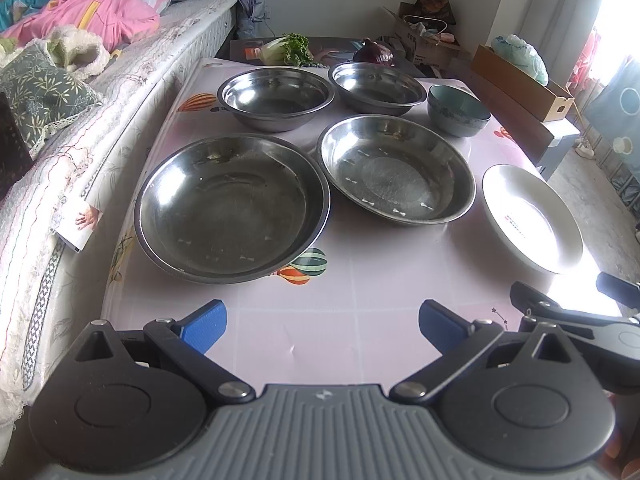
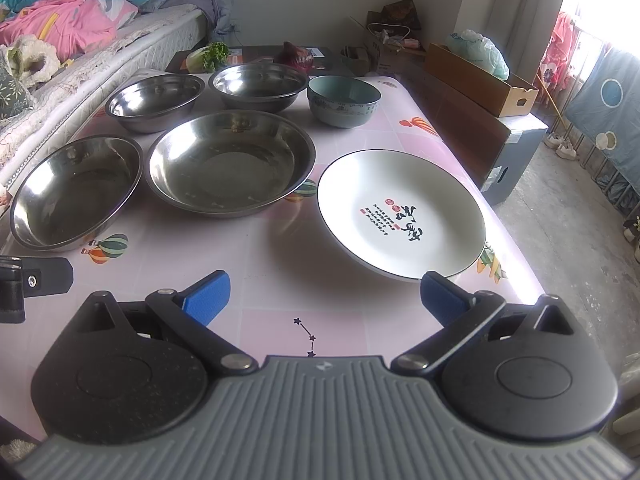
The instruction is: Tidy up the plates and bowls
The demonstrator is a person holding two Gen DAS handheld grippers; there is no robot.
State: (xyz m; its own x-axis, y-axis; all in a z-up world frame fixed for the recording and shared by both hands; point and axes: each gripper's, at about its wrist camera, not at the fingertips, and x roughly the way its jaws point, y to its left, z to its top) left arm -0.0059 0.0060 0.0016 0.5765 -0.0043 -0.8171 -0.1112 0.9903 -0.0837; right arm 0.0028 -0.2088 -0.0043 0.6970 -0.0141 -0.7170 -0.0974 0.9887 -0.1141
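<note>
On the table (image 1: 360, 320), covered with a pink patterned cloth, the dishes stand in two rows, all apart from one another. By the left edge, beside the mattress (image 1: 120, 92), sits the large steel basin (image 1: 232, 208), nearest of the steel pieces, with nothing in it but a dull film and a few pale flecks on its bottom. Behind it, toward the far left corner, the small steel bowl (image 1: 276, 98) holds nothing visible. In the middle of the table the wide steel dish (image 1: 396, 170) shows a scuffed flat bottom and small white specks around it; behind it the second small steel bowl (image 1: 378, 88) looks bare inside. Farther right in the back row stands the teal ceramic bowl (image 2: 344, 100), its inside in shadow, so its contents cannot be told. At the right edge lies the white plate (image 2: 400, 212), flat, with black and red writing in its centre and nothing on it. The left gripper (image 1: 322, 328) hovers over the near edge with its blue pads spread wide and nothing between them; the large steel basin lies just ahead and left of it. The right gripper (image 2: 324, 296) is likewise spread and holds nothing, its right pad just in front of the white plate's near rim. Beyond the far edge lie a cabbage (image 1: 286, 50) and a red onion (image 1: 374, 54).
</note>
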